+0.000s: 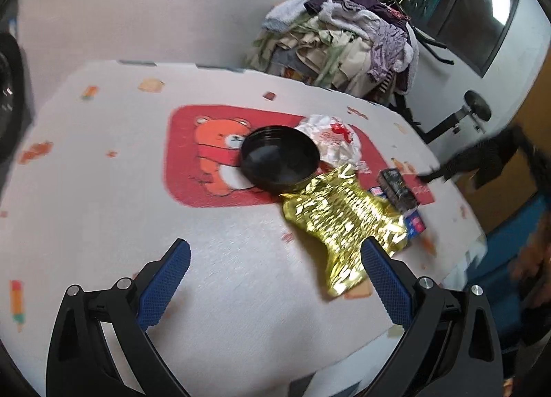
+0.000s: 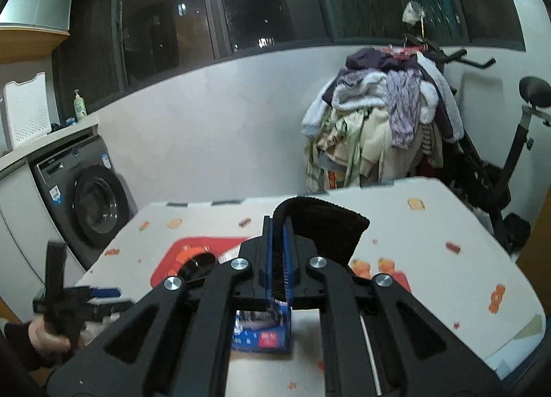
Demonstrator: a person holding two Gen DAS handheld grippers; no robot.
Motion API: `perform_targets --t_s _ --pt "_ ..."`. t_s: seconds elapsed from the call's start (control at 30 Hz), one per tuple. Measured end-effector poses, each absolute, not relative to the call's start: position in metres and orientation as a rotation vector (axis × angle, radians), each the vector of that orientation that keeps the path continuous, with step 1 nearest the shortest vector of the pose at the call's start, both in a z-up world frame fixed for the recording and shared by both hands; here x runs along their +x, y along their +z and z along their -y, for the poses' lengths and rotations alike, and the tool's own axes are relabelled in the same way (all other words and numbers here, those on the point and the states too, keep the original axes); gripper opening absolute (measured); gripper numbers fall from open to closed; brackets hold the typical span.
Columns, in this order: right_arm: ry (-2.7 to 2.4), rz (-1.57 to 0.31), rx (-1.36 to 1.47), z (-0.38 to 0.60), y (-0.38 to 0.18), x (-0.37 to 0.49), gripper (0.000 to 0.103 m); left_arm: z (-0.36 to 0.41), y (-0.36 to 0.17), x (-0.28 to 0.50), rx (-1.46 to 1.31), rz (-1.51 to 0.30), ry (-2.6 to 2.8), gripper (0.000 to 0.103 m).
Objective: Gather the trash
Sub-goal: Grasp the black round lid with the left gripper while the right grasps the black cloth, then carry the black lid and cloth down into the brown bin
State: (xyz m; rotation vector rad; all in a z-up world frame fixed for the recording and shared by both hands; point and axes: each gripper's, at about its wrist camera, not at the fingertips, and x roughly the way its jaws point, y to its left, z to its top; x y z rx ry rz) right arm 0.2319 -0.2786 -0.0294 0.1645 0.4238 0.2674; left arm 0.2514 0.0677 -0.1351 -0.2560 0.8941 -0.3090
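In the left wrist view a crumpled gold foil wrapper (image 1: 347,225) lies on the table, next to a black bowl (image 1: 279,160), a white crumpled wrapper (image 1: 335,142) and a small blue carton (image 1: 415,223) with a dark packet (image 1: 397,187) on it. My left gripper (image 1: 275,280) is open above the table, its right finger over the gold wrapper's near edge. My right gripper (image 2: 279,249) is shut on a dark brown cloth-like piece (image 2: 327,225), held above the blue carton (image 2: 263,335).
The table has a white cloth with a red bear print (image 1: 213,156). A heap of clothes (image 2: 378,121) stands behind the table, an exercise bike (image 2: 509,163) to the right, a washing machine (image 2: 86,204) to the left.
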Motion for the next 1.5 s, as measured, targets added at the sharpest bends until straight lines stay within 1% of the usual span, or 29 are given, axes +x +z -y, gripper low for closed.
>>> perform_targets --t_s 0.07,0.1,0.13,0.17,0.23,0.33,0.4,0.57,0.6,0.63,0.7,0.73,0.83,1.03,1.17,1.3,1.5 --pt "0.265 -0.448 0.175 0.282 -0.04 0.231 0.009 -0.073 -0.143 0.272 -0.333 -0.925 -0.299 0.086" --pt "0.261 -0.456 0.174 0.283 -0.045 0.23 0.009 -0.075 -0.145 0.28 -0.364 -0.937 -0.297 0.074" --pt "0.258 -0.461 0.173 0.284 -0.048 0.228 0.009 -0.079 -0.15 0.293 -0.413 -0.958 -0.291 0.066" --pt "0.253 -0.468 0.171 0.286 -0.052 0.228 0.009 -0.082 -0.153 0.302 -0.448 -0.969 -0.285 0.063" --pt "0.244 -0.477 0.177 0.29 -0.058 0.227 0.009 -0.088 -0.159 0.322 -0.519 -0.989 -0.266 0.052" --pt "0.232 -0.479 0.203 0.299 -0.061 0.224 0.009 -0.091 -0.167 0.347 -0.576 -1.02 -0.229 0.04" --pt "0.226 -0.47 0.213 0.303 -0.059 0.221 0.009 -0.092 -0.172 0.36 -0.592 -1.043 -0.196 0.034" --pt "0.224 -0.457 0.189 0.304 -0.056 0.213 0.009 -0.08 -0.182 0.378 -0.555 -1.078 -0.181 0.034" --pt "0.225 -0.459 0.184 0.304 -0.057 0.212 0.009 -0.076 -0.186 0.38 -0.527 -1.094 -0.17 0.026" --pt "0.225 -0.461 0.182 0.304 -0.057 0.211 0.009 -0.076 -0.189 0.378 -0.507 -1.089 -0.162 0.012" --pt "0.225 -0.468 0.185 0.304 -0.059 0.21 0.009 -0.073 -0.189 0.376 -0.475 -1.083 -0.173 0.006" --pt "0.224 -0.47 0.188 0.305 -0.059 0.209 0.009 -0.073 -0.186 0.373 -0.455 -1.07 -0.178 0.004" --pt "0.224 -0.471 0.187 0.305 -0.057 0.207 0.009 -0.076 -0.166 0.364 -0.436 -1.019 -0.2 0.004" --pt "0.238 -0.448 0.176 0.297 -0.043 0.193 0.009 -0.088 -0.097 0.336 -0.352 -0.883 -0.227 0.004" --pt "0.264 -0.427 0.161 0.289 -0.029 0.178 0.009 -0.09 -0.064 0.305 -0.3 -0.855 -0.254 0.004" --pt "0.308 -0.425 0.14 0.277 -0.015 0.163 0.009 -0.092 -0.051 0.259 -0.284 -0.858 -0.292 0.004" --pt "0.394 -0.473 0.08 0.25 -0.005 0.134 0.009 -0.094 -0.058 0.196 -0.289 -0.896 -0.332 0.004"
